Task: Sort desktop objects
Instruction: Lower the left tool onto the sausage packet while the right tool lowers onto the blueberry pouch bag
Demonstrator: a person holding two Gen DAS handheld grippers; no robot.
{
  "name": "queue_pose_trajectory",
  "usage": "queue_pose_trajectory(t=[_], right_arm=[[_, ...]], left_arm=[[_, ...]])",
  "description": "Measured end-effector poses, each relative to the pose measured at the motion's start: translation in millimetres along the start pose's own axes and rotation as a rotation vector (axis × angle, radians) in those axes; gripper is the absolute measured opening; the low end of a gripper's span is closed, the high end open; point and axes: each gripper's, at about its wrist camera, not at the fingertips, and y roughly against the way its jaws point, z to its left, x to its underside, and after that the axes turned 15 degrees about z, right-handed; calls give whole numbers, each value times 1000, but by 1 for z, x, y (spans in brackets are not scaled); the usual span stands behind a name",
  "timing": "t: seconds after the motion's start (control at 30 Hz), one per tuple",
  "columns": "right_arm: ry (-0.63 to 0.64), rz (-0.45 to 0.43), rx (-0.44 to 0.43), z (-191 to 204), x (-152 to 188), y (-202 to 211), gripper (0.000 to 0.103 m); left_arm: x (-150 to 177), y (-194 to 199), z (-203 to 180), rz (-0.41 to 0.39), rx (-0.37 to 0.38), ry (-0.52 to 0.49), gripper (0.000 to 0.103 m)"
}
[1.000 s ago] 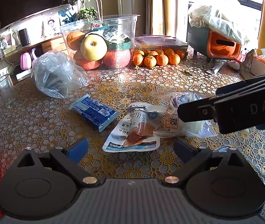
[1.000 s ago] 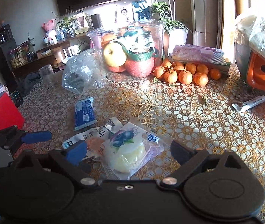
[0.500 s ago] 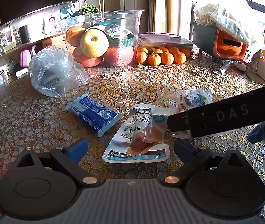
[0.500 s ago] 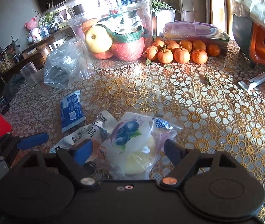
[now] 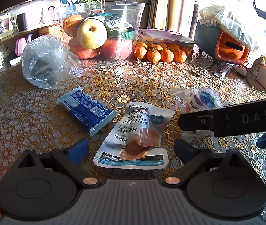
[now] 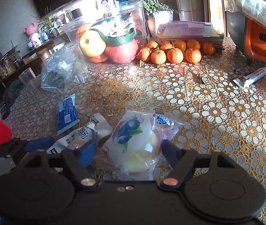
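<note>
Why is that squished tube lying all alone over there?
The tube lies flat on the tablecloth, apart from the snack packets and the oranges. It looks stray, and its flattened end suggests it is partly used. Nothing looks spilled.

My left gripper (image 5: 130, 147) is sitting spread around the sausage pouch (image 5: 135, 136), with my right gripper's arm (image 5: 232, 119) crossing just to its right and blocking that side. The blue packet (image 5: 87, 110) is lying close on the left. My right gripper (image 6: 129, 151) is straddling the bread bag (image 6: 138, 142). Ahead, bare tablecloth (image 6: 217, 112) is lying open toward the tangerines (image 6: 174, 53) and the fruit tub (image 5: 103, 30).
</note>
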Motion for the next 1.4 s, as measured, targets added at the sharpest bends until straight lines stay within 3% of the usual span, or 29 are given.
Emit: queue_pose_trajectory(t=[0.27, 0.43, 1.17, 1.4], right_arm=[[1, -10, 5, 0, 2, 2, 68], [-5, -12, -1, -1, 2, 5, 63], [3, -23, -11, 2, 28, 39, 55], [4, -26, -18, 6, 44, 58, 55]], left_arm=[[0, 2, -8, -12, -15, -49, 70], [0, 4, -9, -6, -7, -41, 65], [21, 38, -19, 6, 1, -3, 61], [35, 59, -17, 9, 40, 52, 60]])
